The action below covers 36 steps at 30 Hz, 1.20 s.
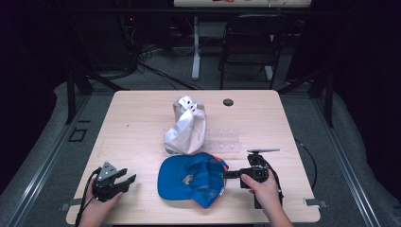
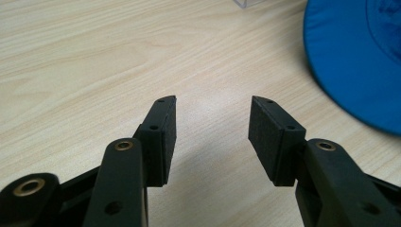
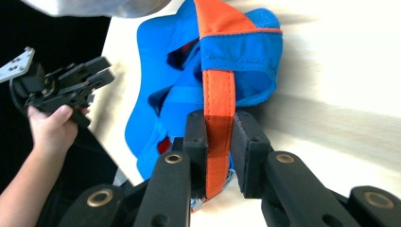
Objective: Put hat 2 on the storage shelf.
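A blue cap (image 1: 189,179) lies upside down near the table's front middle, its brim toward the left. My right gripper (image 1: 227,174) is at the cap's right edge and lies level, pointing left. In the right gripper view its jaws (image 3: 219,118) are shut on the cap's orange strap (image 3: 219,94), which runs up to the blue cap (image 3: 161,94). My left gripper (image 1: 128,176) rests at the front left with its jaws open and nothing between them (image 2: 213,101). The cap's blue brim (image 2: 359,61) lies to its right, apart from the jaws.
A white cap (image 1: 185,127) stands behind the blue one. A clear plastic tray (image 1: 226,140) lies to its right. A small black disc (image 1: 228,102) sits near the far edge of the wooden table (image 1: 137,118). A black chair (image 1: 248,42) stands beyond it.
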Motion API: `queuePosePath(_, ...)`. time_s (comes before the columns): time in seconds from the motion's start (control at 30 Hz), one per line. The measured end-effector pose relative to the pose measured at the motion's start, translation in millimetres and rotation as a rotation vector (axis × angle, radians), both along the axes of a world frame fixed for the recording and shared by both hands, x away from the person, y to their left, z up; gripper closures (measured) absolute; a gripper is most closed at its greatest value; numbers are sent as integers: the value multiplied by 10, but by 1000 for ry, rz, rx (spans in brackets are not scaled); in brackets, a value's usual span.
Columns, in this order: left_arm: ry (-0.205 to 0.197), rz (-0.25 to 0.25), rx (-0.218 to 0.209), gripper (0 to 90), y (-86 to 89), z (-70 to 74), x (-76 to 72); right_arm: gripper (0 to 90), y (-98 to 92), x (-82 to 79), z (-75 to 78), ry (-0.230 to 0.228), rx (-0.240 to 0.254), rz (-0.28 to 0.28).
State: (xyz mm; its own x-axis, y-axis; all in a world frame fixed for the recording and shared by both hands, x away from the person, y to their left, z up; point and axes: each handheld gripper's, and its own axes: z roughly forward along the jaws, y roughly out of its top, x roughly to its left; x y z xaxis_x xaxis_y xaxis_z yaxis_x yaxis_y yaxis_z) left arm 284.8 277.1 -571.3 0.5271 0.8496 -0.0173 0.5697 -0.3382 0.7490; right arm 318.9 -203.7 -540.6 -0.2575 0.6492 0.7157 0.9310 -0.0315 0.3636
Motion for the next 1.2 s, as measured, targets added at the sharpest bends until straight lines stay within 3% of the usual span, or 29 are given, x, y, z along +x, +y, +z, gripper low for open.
queuePosePath(0.2, 0, -1, 1, 525, 4, 6, -2, 767, -11, 52, -172, 14, 27, 20)
queuePosePath(0.27, -9, 1, -7, 525, 4, -4, 1, 761, 4, 54, -196, 8, 22, 37)
queuePosePath(0.3, -9, 0, -7, 525, 6, -4, 1, 747, -3, 53, -187, 9, -14, 57)
queuePosePath(0.33, -8, -1, -6, 524, 7, -3, 0, 725, 19, 49, -213, 1, 24, 57)
queuePosePath(0.6, -7, -6, -1, 523, 11, 12, 6, 680, 36, 18, -305, 34, -9, 67)
queuePosePath(0.77, -6, -16, 0, 523, -1, 15, 26, 679, 48, -4, -351, 47, 1, 94)
queuePosePath(0.8, -12, -13, -5, 523, -9, 9, 31, 679, 40, -8, -335, 49, -34, 100)
queuePosePath(0.87, -14, -13, -8, 523, -19, 9, 39, 694, 66, -22, -352, 45, 1, 77)
queuePosePath(0.9, -13, -20, -2, 523, -18, 14, 45, 709, 45, -16, -341, 48, -6, 103)
queuePosePath(1.03, -17, -23, -8, 523, -38, 13, 58, 779, 13, -38, -297, 35, 39, 89)
queuePosePath(1.07, -16, -25, -9, 523, -40, 12, 61, 781, -9, -42, -269, 28, 12, 89)
queuePosePath(1.1, -11, -26, -9, 523, -43, 15, 62, 782, 5, -51, -274, 24, 70, 78)
queuePosePath(1.2, -15, -26, -12, 523, -49, 14, 72, 782, 14, -71, -240, 3, 75, 88)
